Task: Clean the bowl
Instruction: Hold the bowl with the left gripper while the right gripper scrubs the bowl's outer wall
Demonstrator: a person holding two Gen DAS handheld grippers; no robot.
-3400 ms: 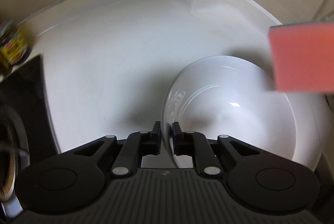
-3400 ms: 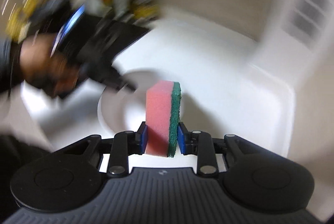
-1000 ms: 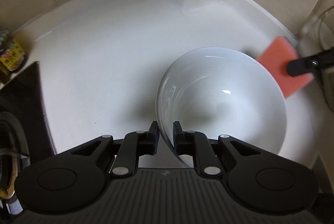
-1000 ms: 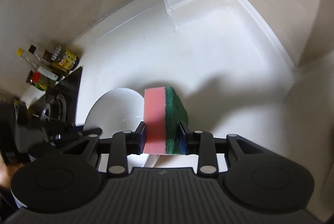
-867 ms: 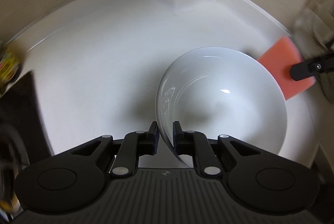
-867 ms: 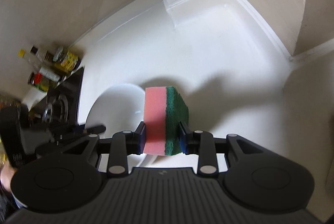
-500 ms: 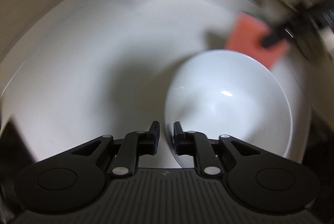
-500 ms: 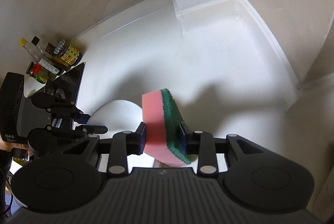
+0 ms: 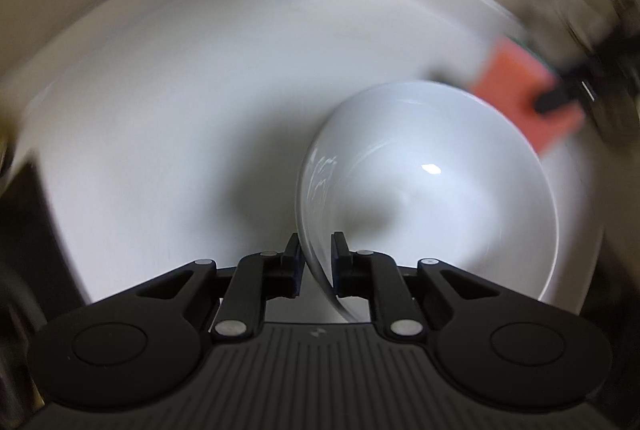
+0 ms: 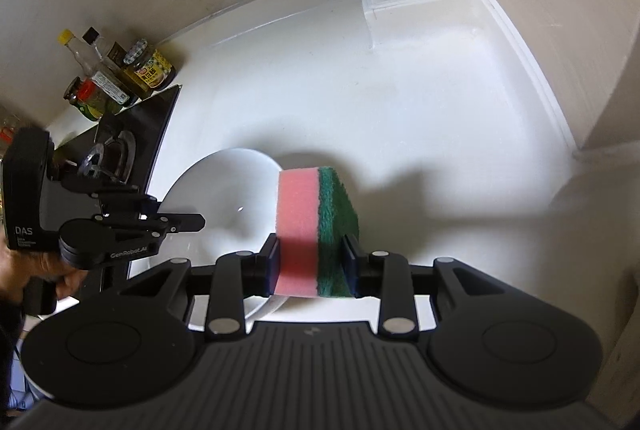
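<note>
One white bowl (image 9: 432, 197) sits on the white desk (image 9: 168, 133), its near rim between the closing left tongs (image 9: 316, 266), pads not quite touching. The right tongs (image 10: 311, 262) pinch one pink-and-green sponge (image 10: 316, 226) beside the bowl's far rim. Open desk stretches to the corner walls; several bottles (image 10: 116, 73) stand at the left edge.

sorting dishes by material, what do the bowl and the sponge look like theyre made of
Bowl: likely glazed white ceramic or porcelain; smooth and glossy, with sharp highlights inside and a thin rim. Melamine cannot be ruled out.

Sponge: soft pink foam, matte and fine-pored, bonded to a dark green, fuzzy fibrous scouring layer, probably synthetic.
</note>
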